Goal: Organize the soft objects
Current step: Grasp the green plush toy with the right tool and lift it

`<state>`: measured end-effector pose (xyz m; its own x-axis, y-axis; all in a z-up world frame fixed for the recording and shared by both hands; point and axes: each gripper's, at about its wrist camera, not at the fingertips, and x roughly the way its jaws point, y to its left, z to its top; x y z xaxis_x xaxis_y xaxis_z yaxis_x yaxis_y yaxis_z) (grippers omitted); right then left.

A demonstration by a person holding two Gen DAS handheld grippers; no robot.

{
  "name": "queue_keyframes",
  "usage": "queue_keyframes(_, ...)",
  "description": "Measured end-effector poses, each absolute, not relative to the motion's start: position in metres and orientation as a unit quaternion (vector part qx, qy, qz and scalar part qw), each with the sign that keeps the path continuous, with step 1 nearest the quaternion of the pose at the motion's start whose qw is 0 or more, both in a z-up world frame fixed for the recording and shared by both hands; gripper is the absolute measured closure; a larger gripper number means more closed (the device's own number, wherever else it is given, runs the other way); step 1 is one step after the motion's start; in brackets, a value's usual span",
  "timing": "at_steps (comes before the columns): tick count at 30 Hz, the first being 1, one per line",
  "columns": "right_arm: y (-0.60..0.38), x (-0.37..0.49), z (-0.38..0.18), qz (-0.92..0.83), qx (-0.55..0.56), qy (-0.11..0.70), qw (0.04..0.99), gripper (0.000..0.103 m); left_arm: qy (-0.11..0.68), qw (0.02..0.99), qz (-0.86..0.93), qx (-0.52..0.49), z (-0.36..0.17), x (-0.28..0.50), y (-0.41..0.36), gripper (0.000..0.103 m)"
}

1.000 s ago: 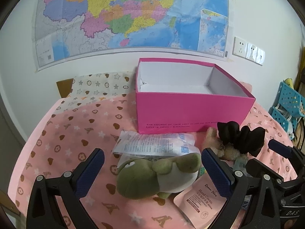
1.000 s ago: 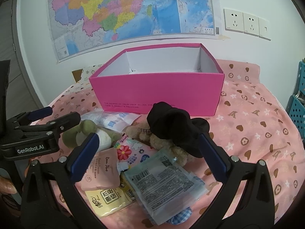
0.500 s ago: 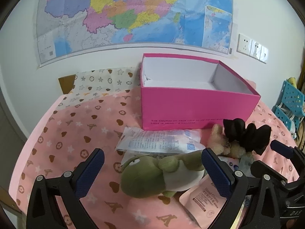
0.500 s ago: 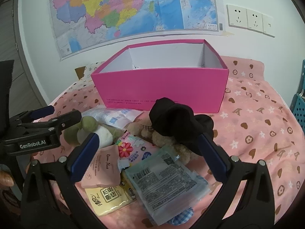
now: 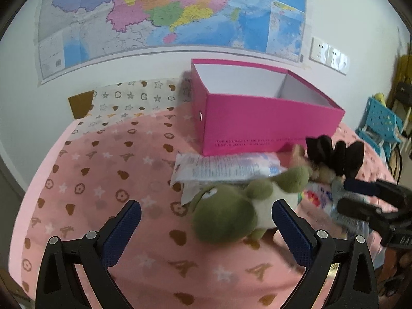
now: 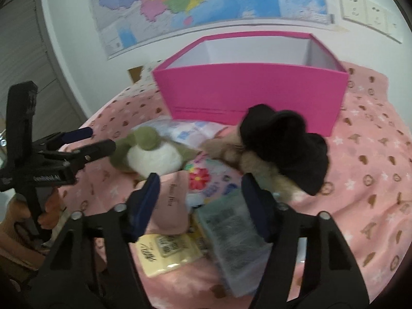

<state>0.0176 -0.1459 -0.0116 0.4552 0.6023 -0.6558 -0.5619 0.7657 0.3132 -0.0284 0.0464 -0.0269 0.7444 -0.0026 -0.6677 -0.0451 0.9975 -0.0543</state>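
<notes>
Left wrist view: your left hand-held gripper [image 5: 206,221] has shifted left, jaws spread, green plush [image 5: 231,211] now near its right finger, before the pink box [image 5: 265,123].

Right wrist view: your right hand-held gripper [image 6: 199,193] is closing, empty, over packets [image 6: 226,221].

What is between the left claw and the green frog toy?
Nothing visible. The green frog toy lies on the pink bedspread just ahead of the open left claw, toward its right finger, with only bare cloth between them.

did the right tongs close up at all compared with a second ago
Yes. The right tongs are closing: their blue pads now frame only the packets, where they earlier spanned wider than the pink box. Nothing is gripped.
</notes>
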Motion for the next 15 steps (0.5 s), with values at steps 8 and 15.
queue_keyframes(8,-0.105,0.036,-0.009,0.396,0.022,0.385,0.834,0.039,0.372,0.926,-0.036,-0.048,-0.035,-0.029,0.054,0.001)
queue_keyframes(15,-0.077,0.051,-0.014,0.411,-0.002,0.394,0.822,0.075,0.399,0.910,-0.092,-0.061,-0.048,-0.013,0.052,0.015)
